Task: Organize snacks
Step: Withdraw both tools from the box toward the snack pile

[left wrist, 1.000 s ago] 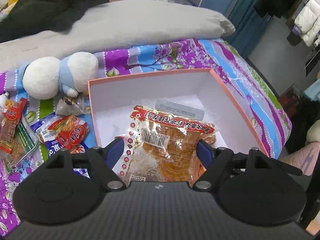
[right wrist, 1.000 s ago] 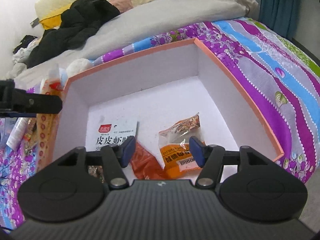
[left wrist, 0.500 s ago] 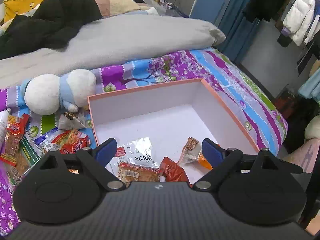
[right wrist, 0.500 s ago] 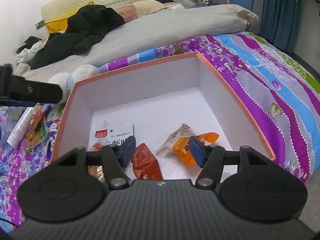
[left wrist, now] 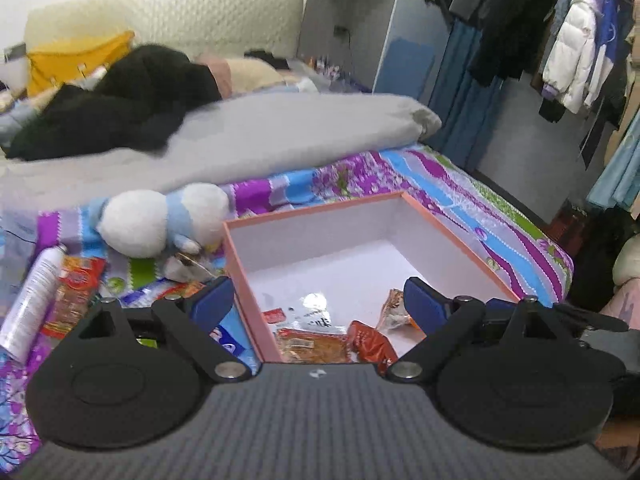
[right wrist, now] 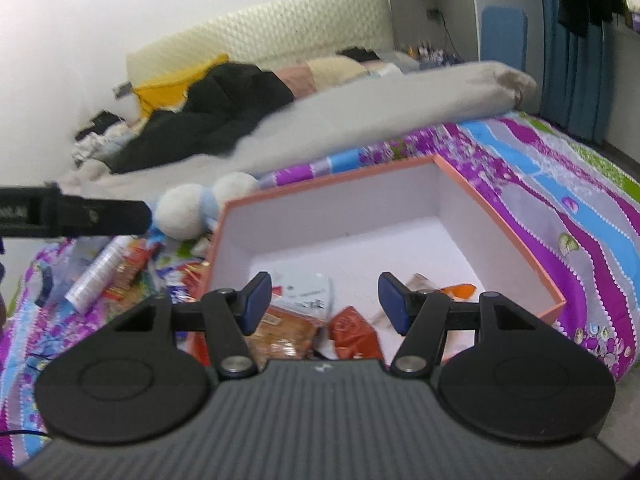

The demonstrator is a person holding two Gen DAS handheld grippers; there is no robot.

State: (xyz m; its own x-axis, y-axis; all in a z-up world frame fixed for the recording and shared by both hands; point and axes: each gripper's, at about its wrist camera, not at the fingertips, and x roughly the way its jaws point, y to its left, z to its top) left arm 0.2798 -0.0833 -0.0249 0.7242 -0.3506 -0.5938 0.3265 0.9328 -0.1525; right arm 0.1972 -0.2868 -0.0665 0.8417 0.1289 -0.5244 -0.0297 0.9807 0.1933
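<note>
Left gripper (left wrist: 319, 300): jaws spread wide and empty, hanging above the near left corner of the box; a second ago they held a clear packet of brown crisps over it.
Right gripper (right wrist: 319, 300): jaws partly apart, nothing between them, poised over the near end of the box, as it was a second ago.
Crisp packet (left wrist: 313, 345): now lying flat on the box floor against the near wall, let go.
Other snacks in box: red packet (left wrist: 370, 345), white packet (left wrist: 310, 314) and orange packet (left wrist: 394, 312), all bunched at the near end.
What that means: one more snack is stowed; judging by the loose pile, sorting is far from over.
Pink box (left wrist: 460, 242): open-topped, rim all clear, the far half of its floor bare, so there is plenty of room to drop more.
Loose snacks (left wrist: 74, 296): scattered on the bedspread left of the box, beside a white tube (left wrist: 32, 300); likely the next pick.
Plush toy (left wrist: 160, 218): near the box's far left corner, crowding that approach.
Bedspread (left wrist: 500, 216): right of the box only a narrow strip before the edge falls away.
</note>
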